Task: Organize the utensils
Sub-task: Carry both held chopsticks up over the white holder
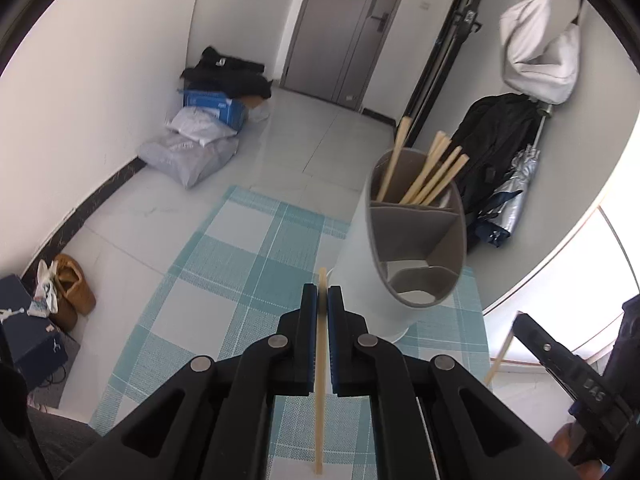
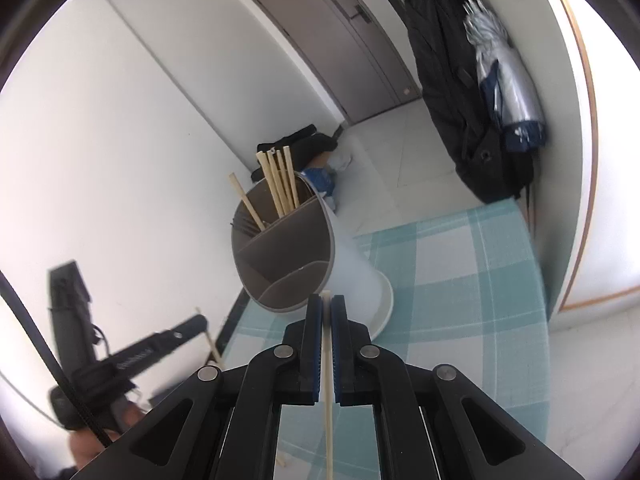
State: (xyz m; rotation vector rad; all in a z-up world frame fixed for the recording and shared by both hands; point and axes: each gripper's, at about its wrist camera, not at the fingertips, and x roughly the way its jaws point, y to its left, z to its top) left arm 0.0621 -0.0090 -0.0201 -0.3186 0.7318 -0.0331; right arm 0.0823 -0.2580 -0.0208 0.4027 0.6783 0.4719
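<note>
A white utensil holder (image 1: 360,276) with a grey divided insert stands on a teal plaid mat (image 1: 224,264). Several wooden chopsticks (image 1: 434,178) stand in its far compartment. My left gripper (image 1: 322,294) is shut on one chopstick (image 1: 320,392), held just left of the holder's near rim. My right gripper (image 2: 326,302) is shut on another chopstick (image 2: 328,400), close to the near rim of the holder (image 2: 352,276), where several chopsticks (image 2: 280,184) stand. Each gripper shows in the other's view, the right one (image 1: 516,326) and the left one (image 2: 200,326), each with its chopstick.
A grey door (image 1: 344,28), bags and a blue box (image 1: 212,108) lie on the tiled floor behind the table. Dark clothes and a folded umbrella (image 1: 516,184) hang at the right. Shoes (image 1: 74,288) sit at the left wall.
</note>
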